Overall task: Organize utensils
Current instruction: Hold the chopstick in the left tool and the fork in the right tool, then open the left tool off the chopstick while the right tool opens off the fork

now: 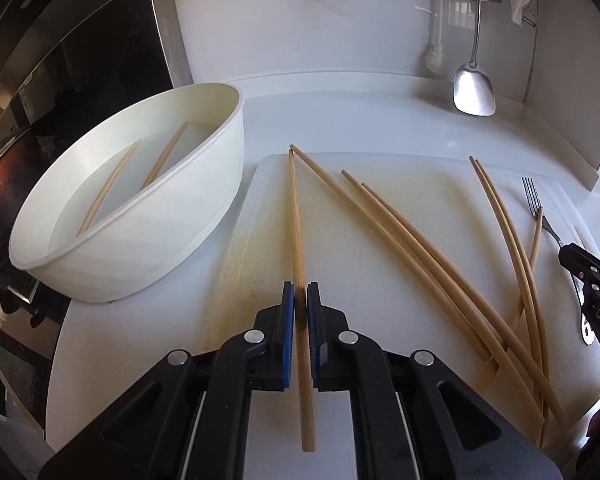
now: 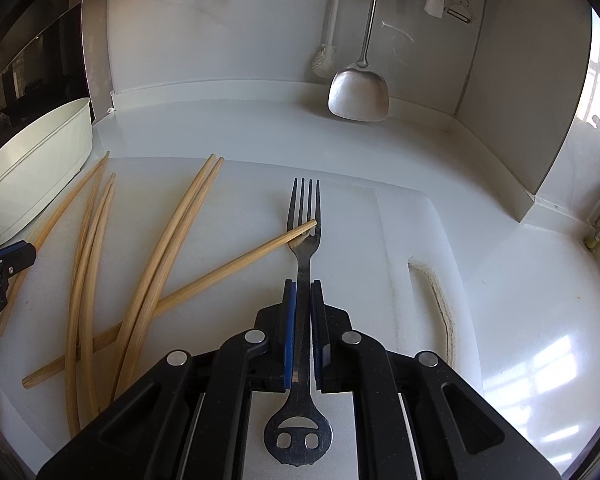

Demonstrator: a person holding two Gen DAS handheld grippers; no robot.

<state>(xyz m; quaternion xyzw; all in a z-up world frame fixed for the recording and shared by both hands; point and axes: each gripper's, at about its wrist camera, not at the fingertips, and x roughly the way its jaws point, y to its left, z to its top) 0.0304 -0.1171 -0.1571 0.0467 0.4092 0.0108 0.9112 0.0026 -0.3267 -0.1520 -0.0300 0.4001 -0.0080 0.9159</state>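
My left gripper is shut on a wooden chopstick that points away over the white cutting board. Several more chopsticks lie loose on the board to its right. A cream oval tub at the left holds two chopsticks. My right gripper is shut on the handle of a metal fork. One chopstick's tip lies across the fork's neck. The right gripper also shows at the right edge of the left wrist view.
A steel spatula and a white brush hang against the back wall. The counter corner wall rises at the right. A dark oven front stands left of the tub.
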